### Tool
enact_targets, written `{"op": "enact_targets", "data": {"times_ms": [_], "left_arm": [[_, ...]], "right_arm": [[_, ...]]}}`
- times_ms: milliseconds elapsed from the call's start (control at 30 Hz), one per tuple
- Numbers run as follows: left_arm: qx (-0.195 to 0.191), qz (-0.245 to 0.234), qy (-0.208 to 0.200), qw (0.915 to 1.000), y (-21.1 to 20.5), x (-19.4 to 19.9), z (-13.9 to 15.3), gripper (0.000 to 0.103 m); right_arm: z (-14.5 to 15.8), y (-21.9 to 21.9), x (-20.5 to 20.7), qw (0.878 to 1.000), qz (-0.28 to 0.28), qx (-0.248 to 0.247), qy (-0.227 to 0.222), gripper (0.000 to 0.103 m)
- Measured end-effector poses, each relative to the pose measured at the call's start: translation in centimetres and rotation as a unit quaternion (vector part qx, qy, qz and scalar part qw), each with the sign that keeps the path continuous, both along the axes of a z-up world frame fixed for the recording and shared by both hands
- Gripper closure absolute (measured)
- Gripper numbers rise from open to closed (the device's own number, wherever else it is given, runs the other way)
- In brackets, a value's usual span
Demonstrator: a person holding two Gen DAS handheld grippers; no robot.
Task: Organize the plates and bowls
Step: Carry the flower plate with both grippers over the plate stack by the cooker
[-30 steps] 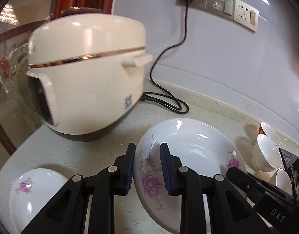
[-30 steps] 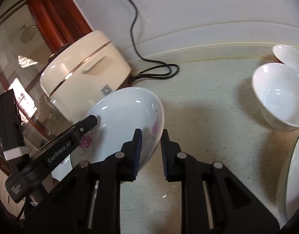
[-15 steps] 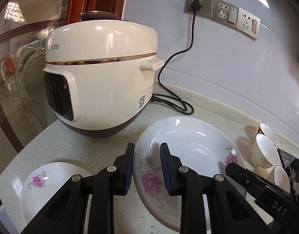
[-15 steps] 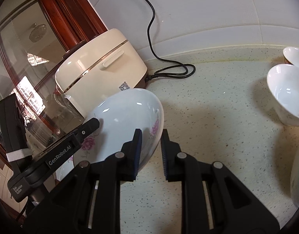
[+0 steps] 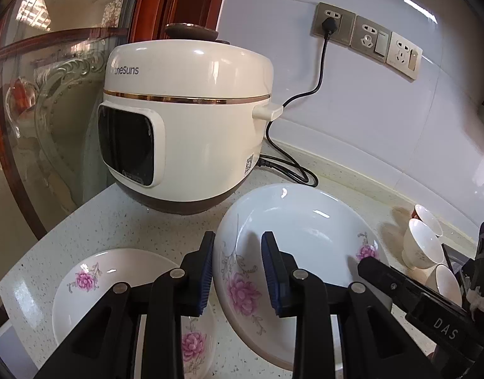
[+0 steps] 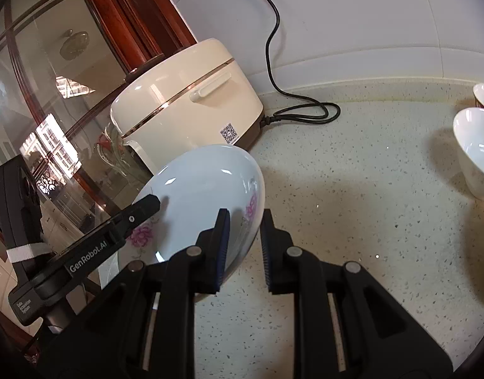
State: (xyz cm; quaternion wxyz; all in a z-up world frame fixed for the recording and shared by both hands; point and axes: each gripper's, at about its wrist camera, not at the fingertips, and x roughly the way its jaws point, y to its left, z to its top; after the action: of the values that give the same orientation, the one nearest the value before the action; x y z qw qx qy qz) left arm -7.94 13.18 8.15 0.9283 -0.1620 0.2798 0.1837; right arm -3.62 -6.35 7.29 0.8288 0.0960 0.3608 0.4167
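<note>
A large white plate with pink flowers (image 5: 305, 230) hangs tilted above the counter, held at both sides. My left gripper (image 5: 238, 237) straddles its left rim; its jaws are opening slightly, and the pads still touch the rim. My right gripper (image 6: 245, 214) is shut on the opposite rim of the plate (image 6: 204, 189). The right gripper's finger (image 5: 384, 274) shows in the left wrist view, and the left gripper's finger (image 6: 131, 221) shows in the right wrist view. A second floral plate (image 5: 109, 281) lies on the counter corner, below and left of the held one.
A cream rice cooker (image 5: 185, 120) stands behind the plates, its black cord (image 5: 292, 170) coiled on the counter by the tiled wall. Small white cups (image 5: 418, 243) stand at the right. A glass panel (image 5: 37, 126) and the counter's edge (image 5: 52, 237) bound the left side.
Both grippers have carried the large plate leftward along the counter. The cooker now sits mid-view, the lower plate shows more fully, and the cups have slid toward the right edge.
</note>
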Motion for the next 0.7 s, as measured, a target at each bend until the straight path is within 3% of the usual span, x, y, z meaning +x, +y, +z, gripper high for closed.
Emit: {"op": "enact_targets", "data": {"times_ms": [333,700], "left_arm": [[-0.023,-0.029,-0.008,0.9993,1.2,-1.0,-0.1,0.074],[-0.044,-0.037,-0.014,0.9982,4.5,-3.6,0.0,0.073]], "right_arm": [[0.5,0.6,-0.5,1.000,-0.019,-0.015,-0.012,0.080],[0.5,3.1,-3.2,0.999,-0.033,-0.026,0.008,0.080]]}}
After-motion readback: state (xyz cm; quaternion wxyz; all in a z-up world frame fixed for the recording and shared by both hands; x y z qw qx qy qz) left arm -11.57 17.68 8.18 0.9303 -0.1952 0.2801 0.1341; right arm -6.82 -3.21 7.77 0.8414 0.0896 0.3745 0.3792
